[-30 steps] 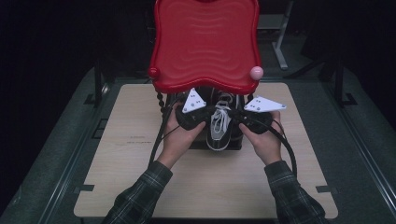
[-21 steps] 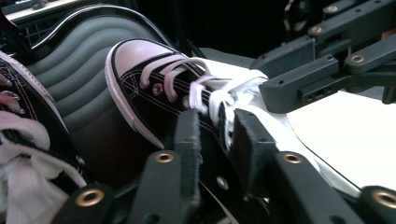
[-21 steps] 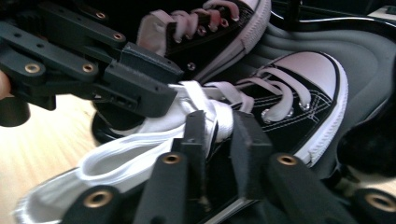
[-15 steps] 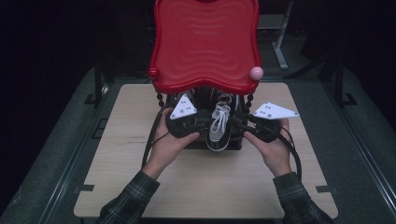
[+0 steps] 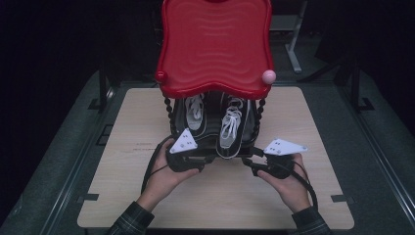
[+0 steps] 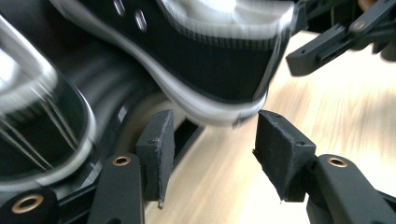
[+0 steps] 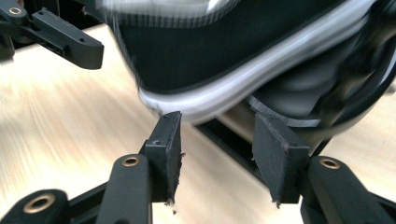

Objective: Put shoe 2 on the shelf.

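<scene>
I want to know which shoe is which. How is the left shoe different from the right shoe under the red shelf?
The left shoe sits farther back, mostly under the red shelf; the right shoe sticks out toward the grippers. More of the right shoe's laces show. Both are black with white laces and soles.

**A:** so what kind of place is this, someone's home?

**B:** nah, looks like a lab or recording studio setup. Pale wooden tabletop [image 5: 147, 196] sitting on a dark framed bench, black backdrop all around, and some metal stand legs [image 5: 293, 49] at the back. No household stuff around it, just a staged red shoe rack [image 5: 218, 49] lit from above.
</scene>
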`<state>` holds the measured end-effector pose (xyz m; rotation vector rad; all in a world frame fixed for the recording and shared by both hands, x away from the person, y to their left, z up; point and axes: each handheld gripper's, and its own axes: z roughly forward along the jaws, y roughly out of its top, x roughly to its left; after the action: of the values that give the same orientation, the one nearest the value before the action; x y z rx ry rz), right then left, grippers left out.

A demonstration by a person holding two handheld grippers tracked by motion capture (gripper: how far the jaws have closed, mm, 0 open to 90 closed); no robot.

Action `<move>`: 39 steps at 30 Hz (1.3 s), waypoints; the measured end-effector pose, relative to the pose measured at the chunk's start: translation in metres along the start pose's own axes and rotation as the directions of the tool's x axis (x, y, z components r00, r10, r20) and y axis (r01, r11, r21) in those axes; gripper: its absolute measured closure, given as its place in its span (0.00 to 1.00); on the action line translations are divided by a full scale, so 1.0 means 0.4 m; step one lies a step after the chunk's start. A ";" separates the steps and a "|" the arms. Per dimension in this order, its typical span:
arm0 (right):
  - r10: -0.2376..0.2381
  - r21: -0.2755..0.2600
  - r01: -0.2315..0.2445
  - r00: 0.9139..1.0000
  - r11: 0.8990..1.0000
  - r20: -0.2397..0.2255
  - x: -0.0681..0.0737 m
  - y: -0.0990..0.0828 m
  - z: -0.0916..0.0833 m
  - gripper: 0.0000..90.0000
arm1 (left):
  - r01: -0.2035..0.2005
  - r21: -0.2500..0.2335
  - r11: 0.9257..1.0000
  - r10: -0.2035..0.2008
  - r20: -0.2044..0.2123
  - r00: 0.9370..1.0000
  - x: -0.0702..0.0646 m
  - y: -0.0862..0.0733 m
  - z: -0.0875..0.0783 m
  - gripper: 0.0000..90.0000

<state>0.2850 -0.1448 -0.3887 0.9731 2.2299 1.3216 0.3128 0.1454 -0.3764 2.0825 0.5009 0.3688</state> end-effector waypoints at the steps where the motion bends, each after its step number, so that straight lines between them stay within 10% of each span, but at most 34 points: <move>1: -0.004 0.007 0.004 1.000 1.000 -0.001 0.004 -0.006 0.005 0.57 | 0.003 0.002 1.000 -0.003 0.003 1.000 -0.001 -0.006 0.006 0.52; 20: -0.042 0.029 0.042 0.999 0.999 -0.008 0.034 -0.003 0.075 0.59 | -0.040 0.014 0.999 0.039 0.042 0.998 0.007 -0.015 0.070 0.63; 39: -0.031 0.013 0.030 0.998 0.999 0.058 -0.009 0.065 0.068 0.62 | -0.037 0.010 0.999 0.038 -0.064 0.997 0.023 0.076 0.084 0.68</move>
<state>0.3139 -0.1223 -0.3795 0.9652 2.2029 1.2523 0.3419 0.1106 -0.3676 2.0962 0.5028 0.4575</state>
